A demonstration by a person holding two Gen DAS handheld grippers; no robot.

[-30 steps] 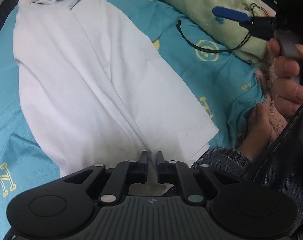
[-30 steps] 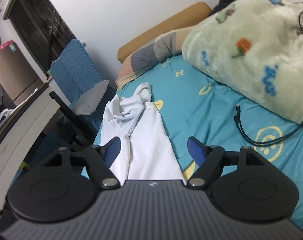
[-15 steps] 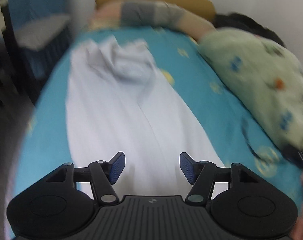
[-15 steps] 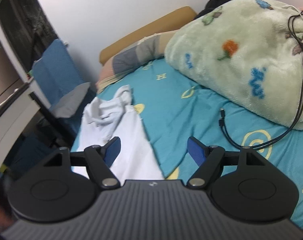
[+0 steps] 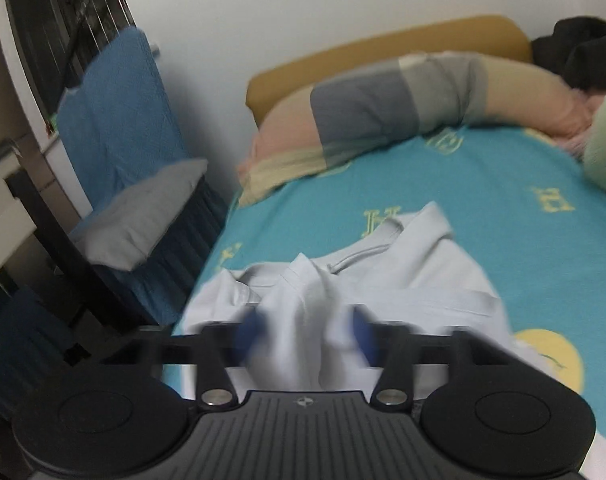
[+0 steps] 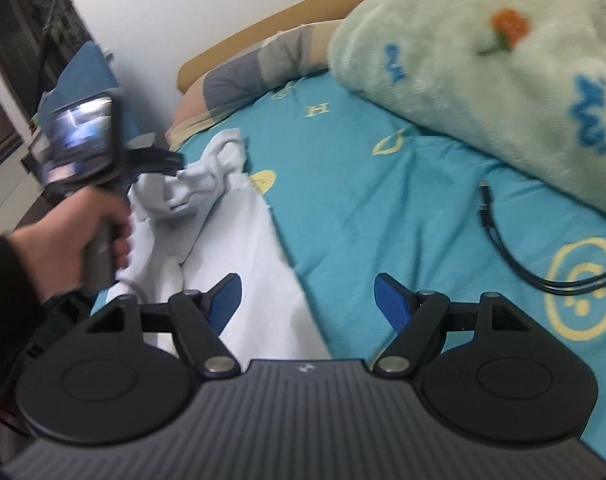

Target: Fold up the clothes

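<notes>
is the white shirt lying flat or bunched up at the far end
Bunched: the white shirt is heaped into folds at its far end, where the left gripper is closing around a raised ridge.

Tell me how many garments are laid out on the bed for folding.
1: the white garment lies along the bed's left side on the turquoise sheet, its bunched far end between the closing left claw. Others may lie out of view.

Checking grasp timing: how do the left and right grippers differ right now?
The left gripper has a bunched ridge of the white garment between its blue fingers and its jaws are closing; the right gripper has nothing between its fingers and stands wide open. The left sits at the crumpled far end of the garment, the right hovers above its smooth near edge and the blue sheet. Both share black bodies and blue pads.
</notes>
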